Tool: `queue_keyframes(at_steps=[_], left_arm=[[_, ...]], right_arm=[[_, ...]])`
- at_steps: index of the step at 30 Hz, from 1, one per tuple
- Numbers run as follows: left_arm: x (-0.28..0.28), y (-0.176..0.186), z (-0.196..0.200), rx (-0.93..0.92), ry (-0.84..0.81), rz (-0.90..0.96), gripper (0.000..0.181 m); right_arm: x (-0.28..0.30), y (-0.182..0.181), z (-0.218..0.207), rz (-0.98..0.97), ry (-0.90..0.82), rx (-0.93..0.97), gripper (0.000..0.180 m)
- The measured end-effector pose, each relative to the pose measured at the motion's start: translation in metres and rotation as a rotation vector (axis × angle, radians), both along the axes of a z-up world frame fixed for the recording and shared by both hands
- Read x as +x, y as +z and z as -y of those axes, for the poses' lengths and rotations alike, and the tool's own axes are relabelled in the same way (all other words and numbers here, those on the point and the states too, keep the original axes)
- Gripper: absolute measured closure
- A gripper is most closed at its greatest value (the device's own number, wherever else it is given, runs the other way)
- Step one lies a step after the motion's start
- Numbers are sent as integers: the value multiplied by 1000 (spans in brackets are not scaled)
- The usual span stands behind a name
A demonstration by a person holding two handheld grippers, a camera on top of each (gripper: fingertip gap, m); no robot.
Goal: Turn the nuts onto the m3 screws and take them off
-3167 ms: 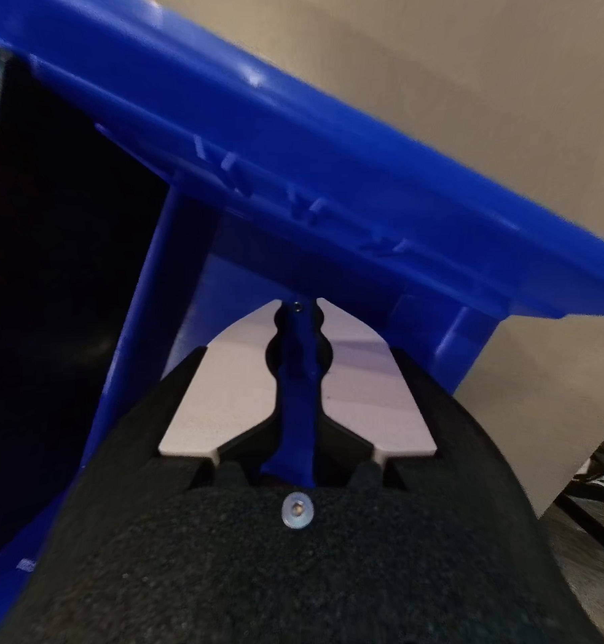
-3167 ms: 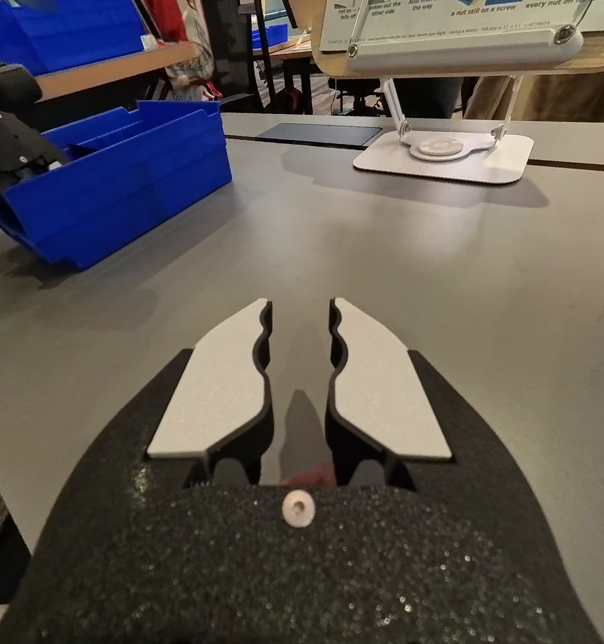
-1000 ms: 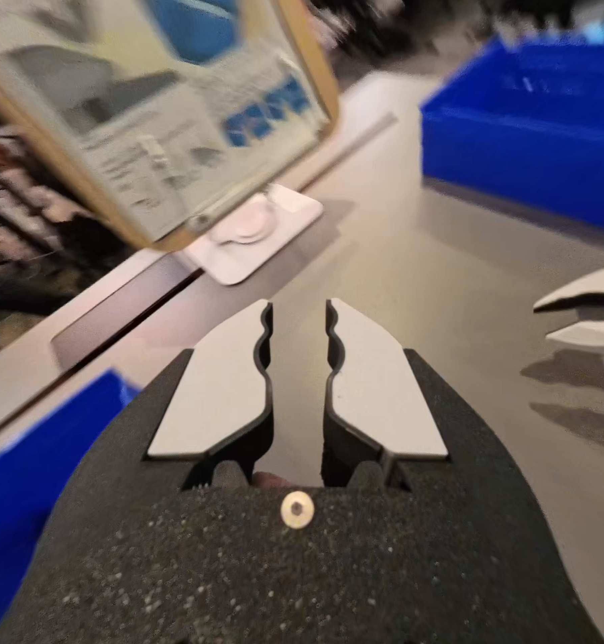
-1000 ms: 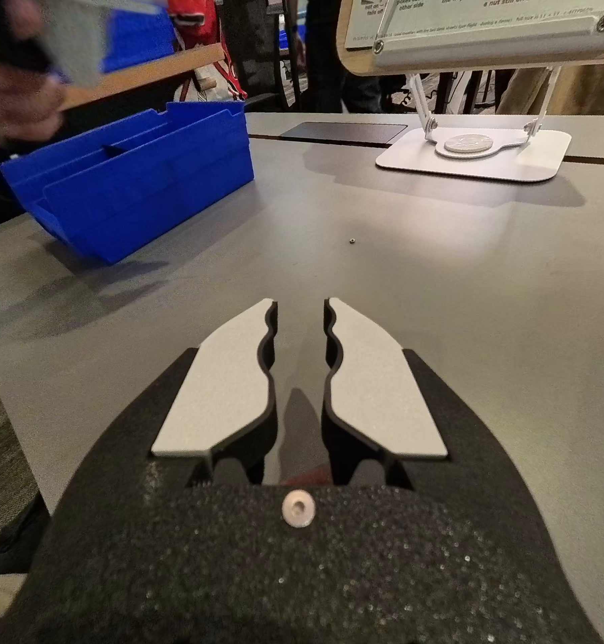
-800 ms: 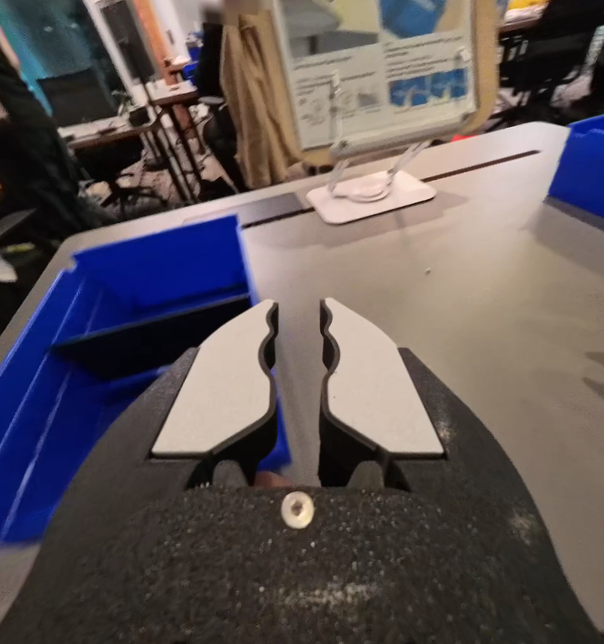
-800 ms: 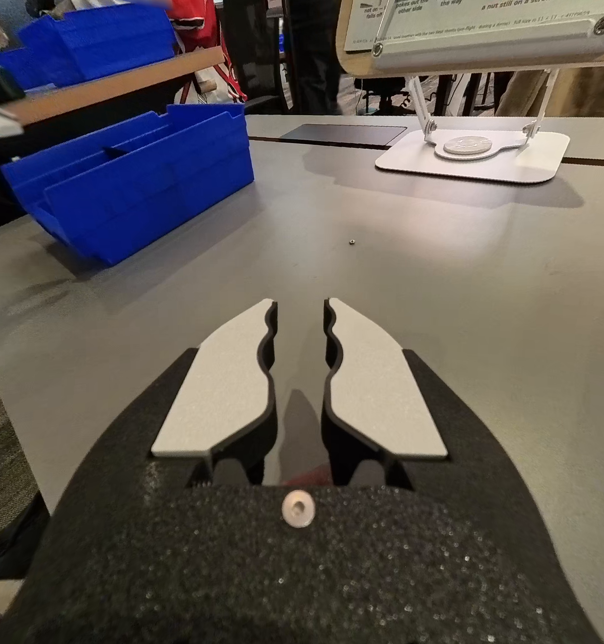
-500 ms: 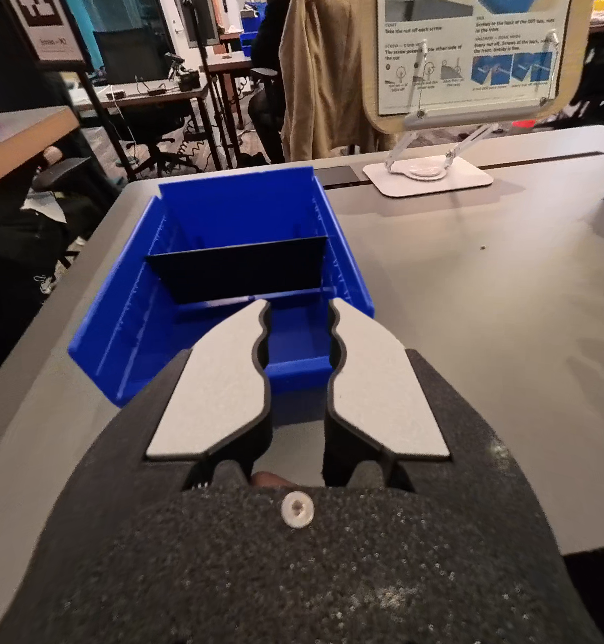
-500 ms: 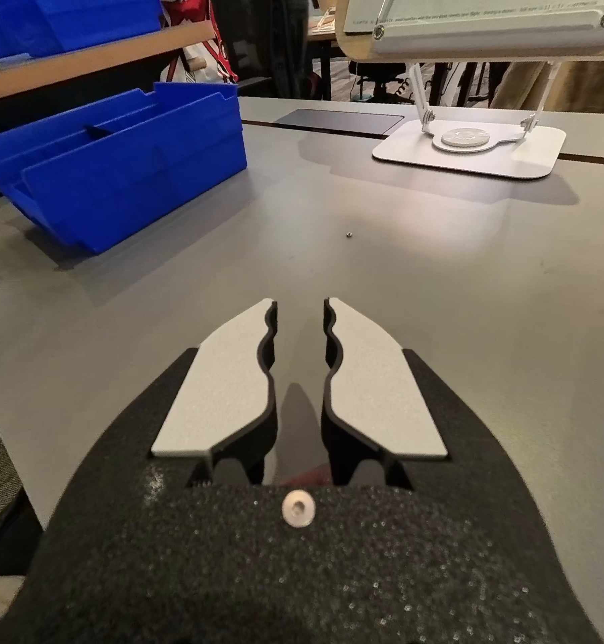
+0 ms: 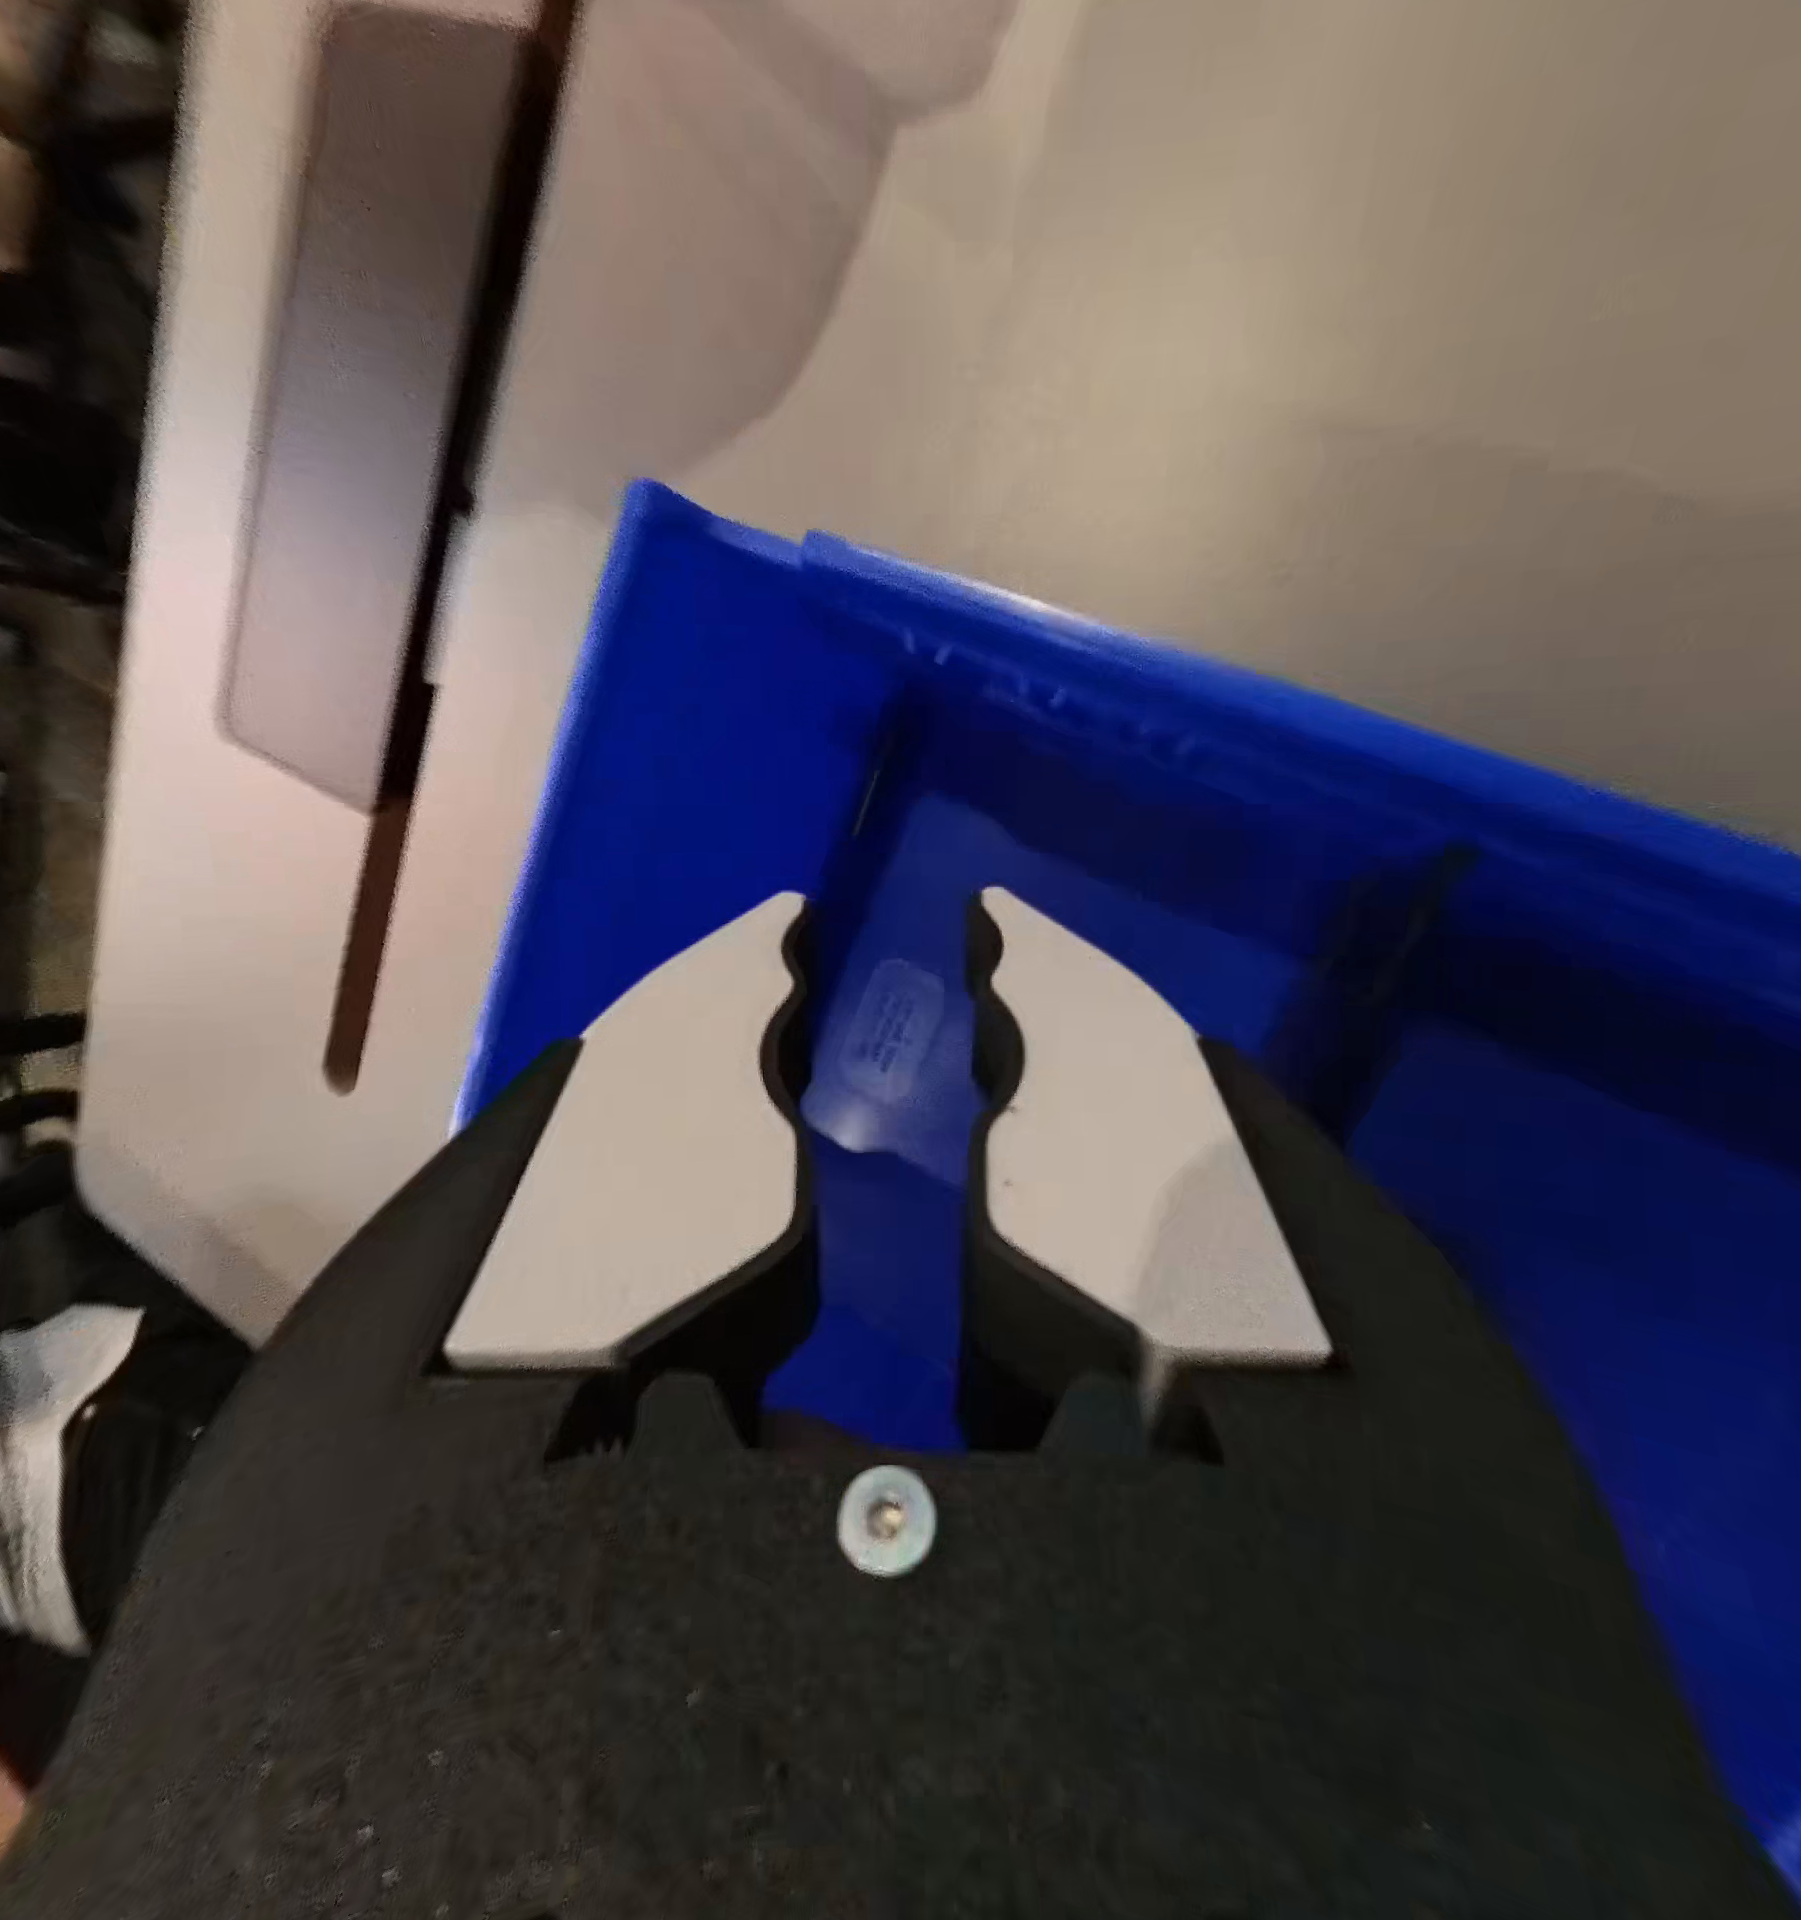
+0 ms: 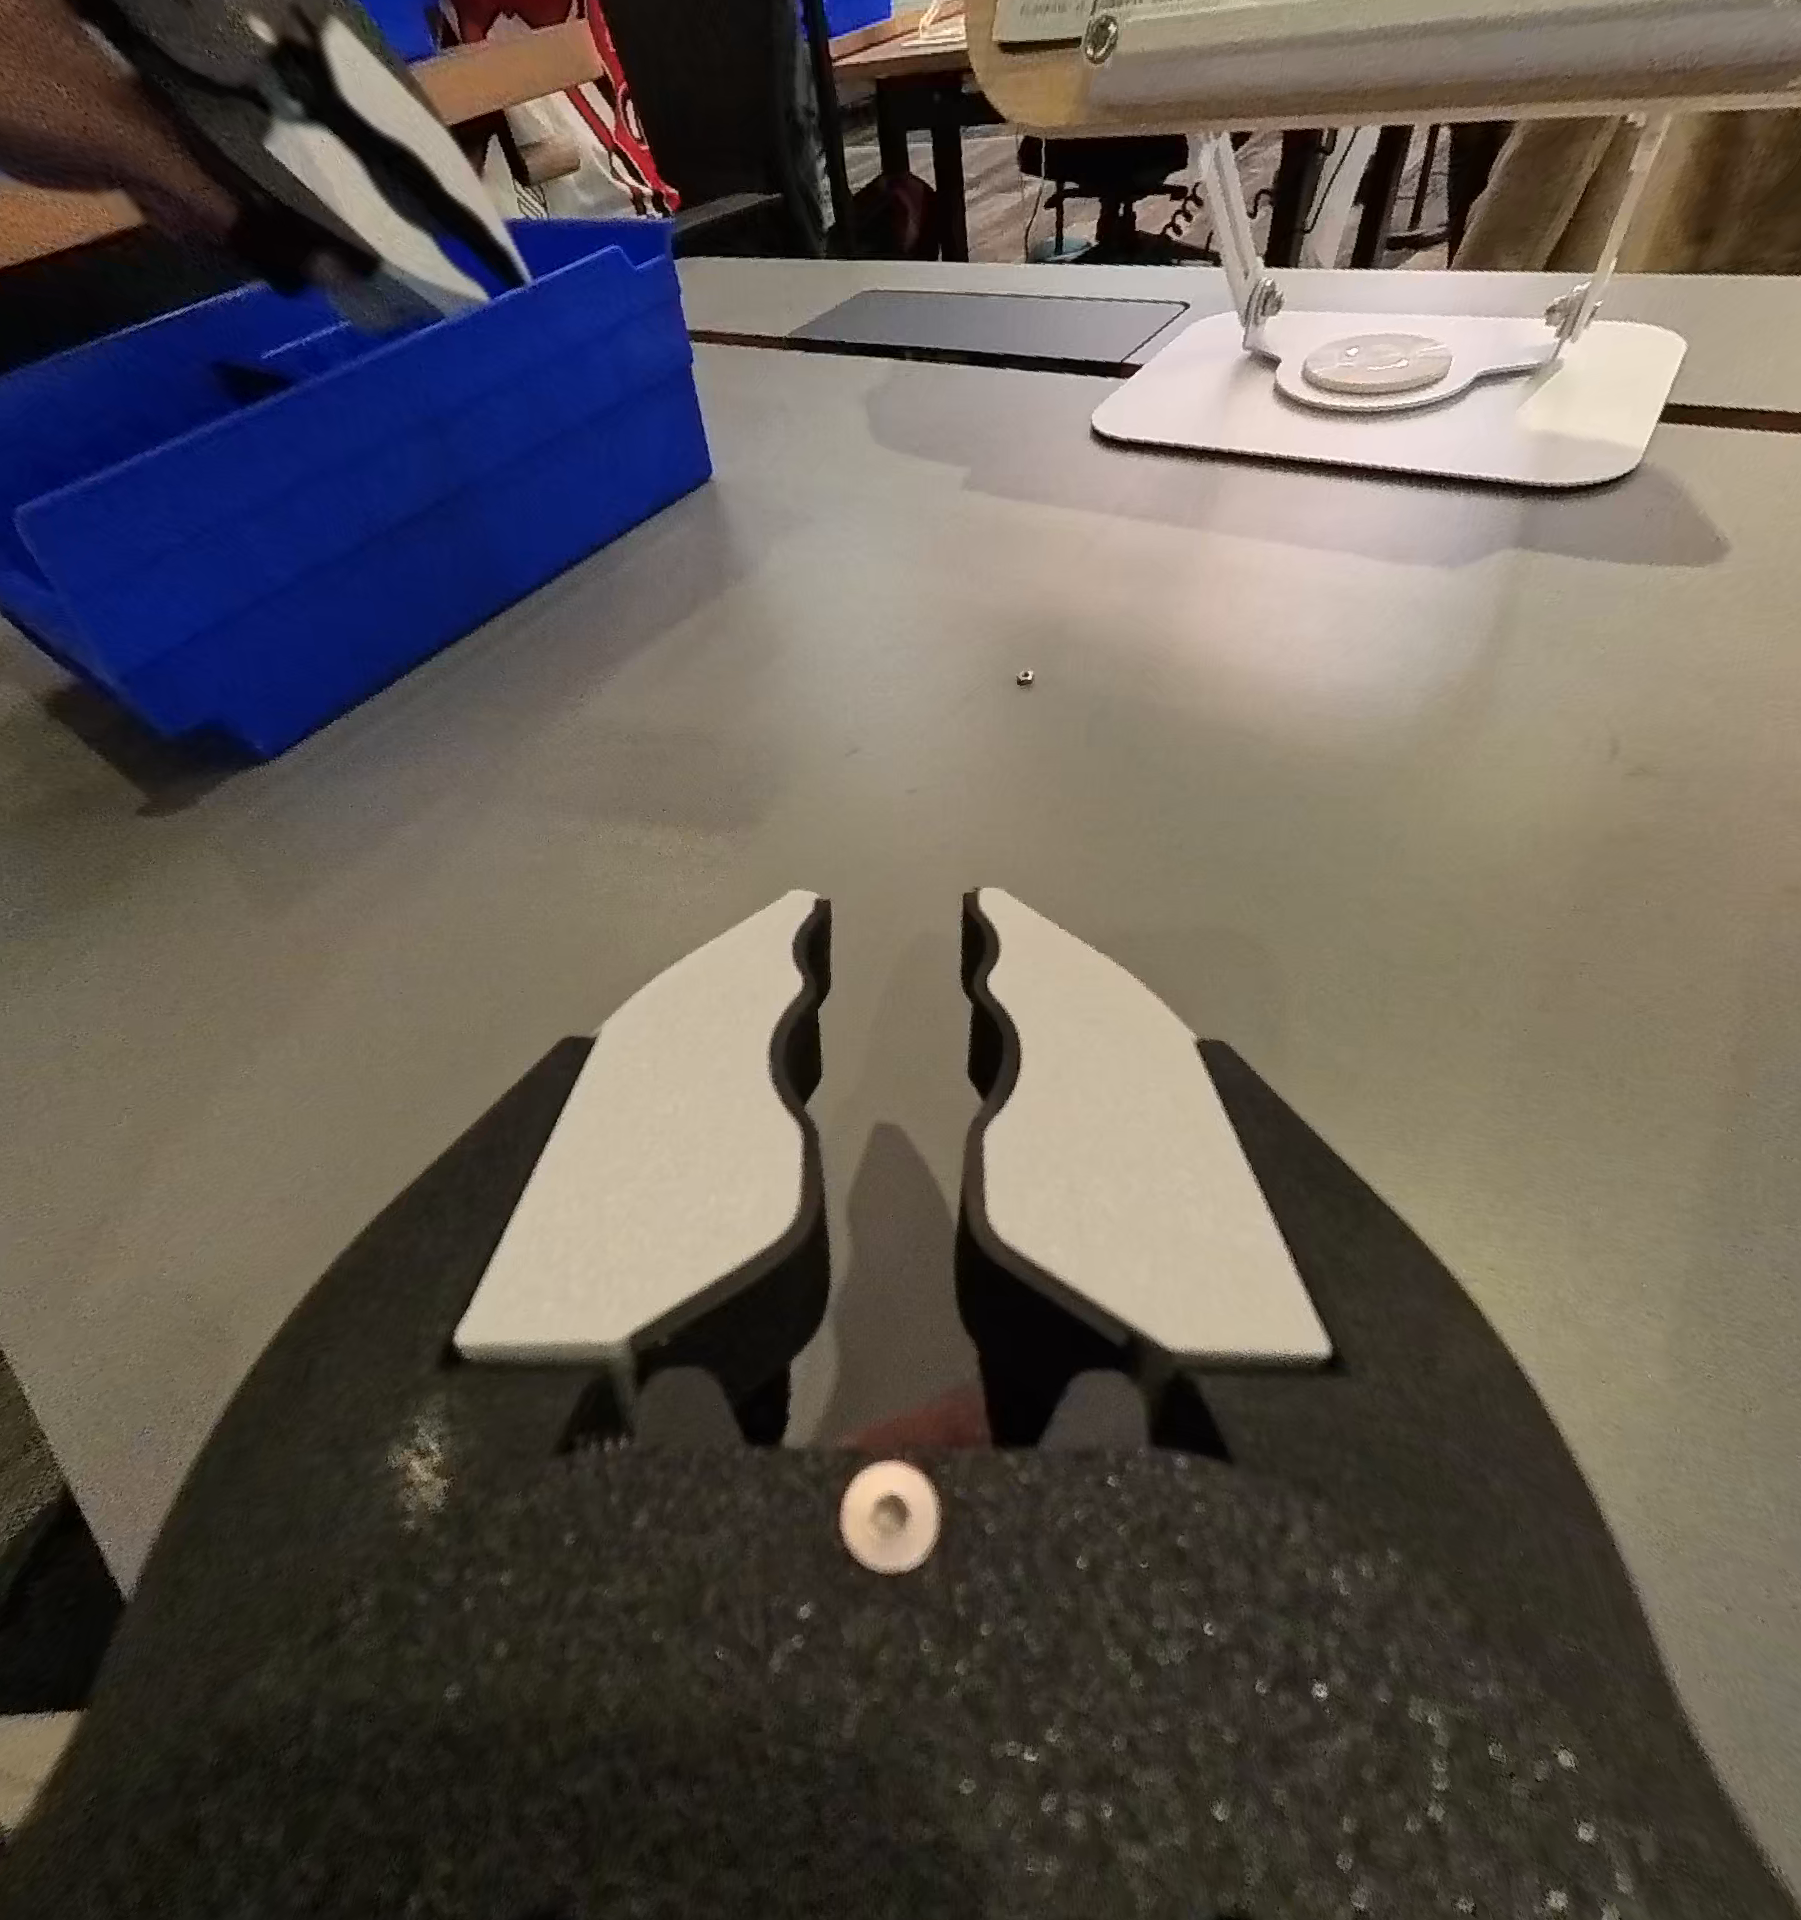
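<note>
Landmark: blue bin [image 10: 356,499] on the grey table [image 10: 1395,831]. Left gripper [image 9: 885,904] points down into the bin's back compartment, fingers spread, nothing between them, a pale sticker [image 9: 891,1029] on the bin floor below the gap. Right gripper [image 10: 896,904] hovers low over the table well right of the bin, fingers spread, empty. One small nut [image 10: 1024,678] lies on the table right of the bin, nearer the white stand base [image 10: 1395,426]. Screws: can't tell from these views.

Left wrist view steeply into blue bin [image 9: 1239,748], right view low across table [image 10: 1291,831], bin shared
</note>
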State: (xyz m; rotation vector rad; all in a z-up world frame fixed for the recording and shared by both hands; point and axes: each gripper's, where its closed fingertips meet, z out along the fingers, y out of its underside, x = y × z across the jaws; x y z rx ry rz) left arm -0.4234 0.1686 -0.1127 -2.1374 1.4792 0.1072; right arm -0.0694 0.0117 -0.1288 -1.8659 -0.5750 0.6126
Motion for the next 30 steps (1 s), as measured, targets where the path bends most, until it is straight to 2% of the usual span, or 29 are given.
queue_keyframes(at_steps=[7, 19, 24, 25, 27, 30], left_arm=[[9, -51, -25, -115, -114, -41, 155], [10, -76, -28, -166, -141, -78, 158], [13, -80, -16, -224, -141, -23, 181], [11, -79, -15, -218, -141, -27, 179], [7, -76, -12, -219, -129, -20, 159], [0, -66, -16, -140, -115, -3, 151]], right_arm=[[1, 0, -1, 11, -12, 5, 157], [-3, -4, 0, 39, 10, -5, 158], [-5, -6, 1, 46, 19, -15, 159], [-4, -5, 1, 44, 19, -14, 159], [-4, -5, 1, 41, 19, -14, 159], [-4, -5, 1, 38, 20, -17, 159]])
